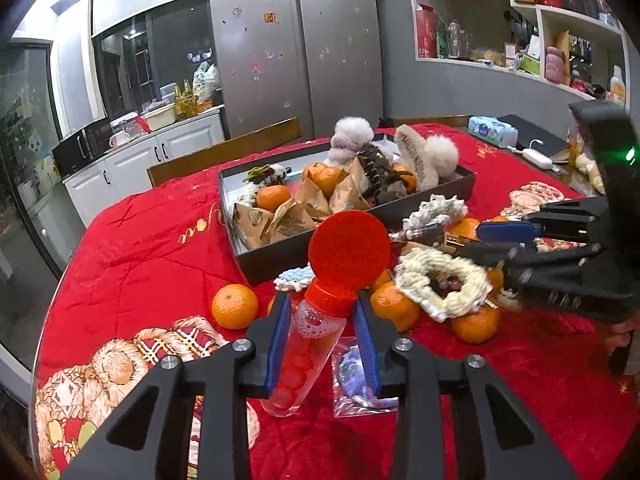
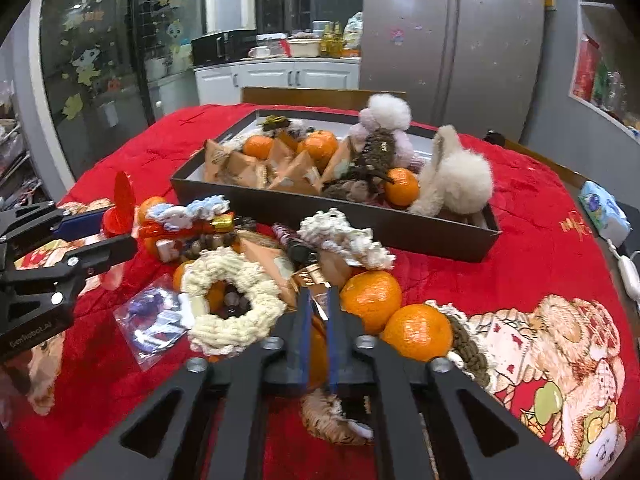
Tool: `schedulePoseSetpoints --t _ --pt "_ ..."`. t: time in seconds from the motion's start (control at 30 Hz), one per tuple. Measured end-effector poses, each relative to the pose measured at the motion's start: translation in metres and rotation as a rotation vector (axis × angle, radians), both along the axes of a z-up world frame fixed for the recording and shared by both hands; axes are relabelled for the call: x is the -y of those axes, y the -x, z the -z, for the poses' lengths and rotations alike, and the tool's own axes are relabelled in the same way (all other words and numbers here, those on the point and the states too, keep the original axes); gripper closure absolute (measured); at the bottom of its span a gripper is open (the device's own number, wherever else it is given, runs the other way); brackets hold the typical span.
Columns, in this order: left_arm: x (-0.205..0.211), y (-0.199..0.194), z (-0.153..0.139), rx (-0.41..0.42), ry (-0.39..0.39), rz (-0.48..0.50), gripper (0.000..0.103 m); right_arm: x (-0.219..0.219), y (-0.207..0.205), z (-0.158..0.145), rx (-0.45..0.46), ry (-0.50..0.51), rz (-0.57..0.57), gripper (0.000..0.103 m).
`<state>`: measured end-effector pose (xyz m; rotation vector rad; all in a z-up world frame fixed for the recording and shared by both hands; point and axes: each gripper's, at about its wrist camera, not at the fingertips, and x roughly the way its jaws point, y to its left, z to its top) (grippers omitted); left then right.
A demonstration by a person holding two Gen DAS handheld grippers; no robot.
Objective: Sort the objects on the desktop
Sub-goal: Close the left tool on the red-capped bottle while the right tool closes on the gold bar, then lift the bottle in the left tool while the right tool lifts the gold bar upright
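Observation:
My left gripper [image 1: 322, 304] is shut on a clear plastic bottle [image 1: 308, 344] with a red cap and a round red disc [image 1: 349, 246] on top. In the right wrist view the left gripper [image 2: 116, 232] holds it tilted at the far left. My right gripper [image 2: 319, 294] is nearly closed, its pads pinching a gold foil wrapper [image 2: 310, 278] in the pile. From the left wrist view the right gripper [image 1: 480, 242] reaches in from the right. A dark box [image 2: 400, 228] behind holds mandarins, paper packets and fluffy hair clips.
Loose mandarins [image 2: 370, 300] and a cream crocheted ring [image 2: 232, 308] lie around the right gripper on the red cloth [image 1: 140, 248]. A clear bag [image 1: 360, 384] lies under the left gripper. A tissue pack [image 1: 492, 130] and a white charger [image 1: 534, 158] sit far right.

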<state>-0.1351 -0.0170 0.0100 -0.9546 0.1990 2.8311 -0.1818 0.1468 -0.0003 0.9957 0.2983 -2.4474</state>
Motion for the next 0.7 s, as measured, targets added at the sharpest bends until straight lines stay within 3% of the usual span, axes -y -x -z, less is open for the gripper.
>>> schedulePoseSetpoints --t 0.07,0.13,0.43,0.7 --pt "-0.001 -0.001 -0.001 -0.004 -0.013 0.007 0.071 0.004 -0.001 0.002 -0.010 -0.046 0.008 0.058" --pt "-0.002 -0.002 -0.001 -0.007 -0.027 0.003 0.071 0.006 0.000 0.006 -0.029 -0.075 0.020 0.057" --pt "0.004 0.000 0.002 -0.015 -0.090 -0.043 0.071 -0.007 0.008 0.007 -0.047 -0.066 0.093 0.070" --pt "-0.003 -0.005 0.007 -0.060 -0.072 -0.039 0.070 -0.003 0.001 0.007 -0.070 -0.104 0.041 0.076"
